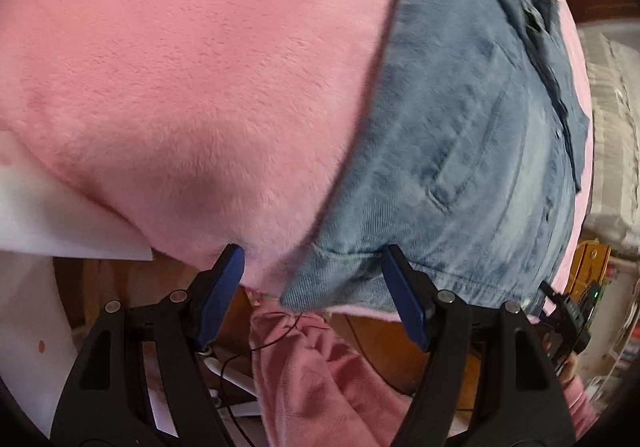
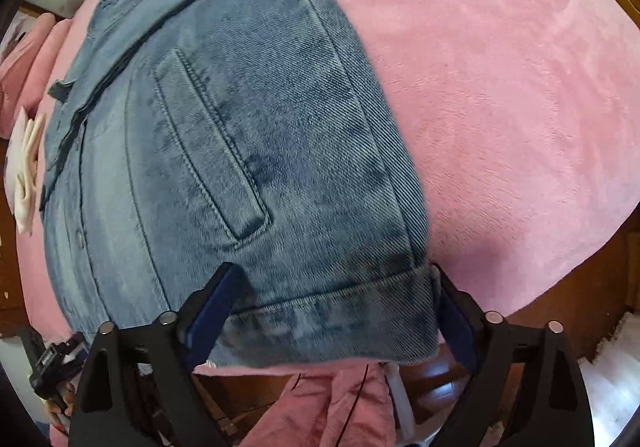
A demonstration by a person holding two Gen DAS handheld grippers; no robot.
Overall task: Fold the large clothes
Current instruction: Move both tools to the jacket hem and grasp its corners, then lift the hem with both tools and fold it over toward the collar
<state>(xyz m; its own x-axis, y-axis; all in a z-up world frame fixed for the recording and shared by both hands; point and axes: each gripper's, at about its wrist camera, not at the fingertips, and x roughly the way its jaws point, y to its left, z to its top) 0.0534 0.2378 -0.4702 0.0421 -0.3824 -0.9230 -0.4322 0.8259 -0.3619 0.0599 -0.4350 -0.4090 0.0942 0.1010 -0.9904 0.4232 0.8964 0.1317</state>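
Both tools stand spread at the near hem of the denim jacket (image 2: 240,151), which lies flat on a pink fleece blanket (image 2: 500,87) over a bed. Left tool (image 1: 312,261) — blue pads wide apart — straddles the jacket's left hem corner, one pad over bare blanket beside the jacket and the other at the hem band; whether either pad touches cloth cannot be told. Right tool (image 2: 334,277) is likewise spread around the jacket's right hem corner, its left pad resting on or just over the denim below the slanted pocket (image 2: 212,147), its right pad just beside the jacket's side edge. Neither tool pinches anything.

Beyond the pocket, the jacket's collar end reaches toward the far side of the blanket. Nearer than the hem, below the blanket's edge, pink trousers (image 1: 320,379) and brown wooden floor show — and the other tool's black frame peeks in at the jacket's hem in each view.
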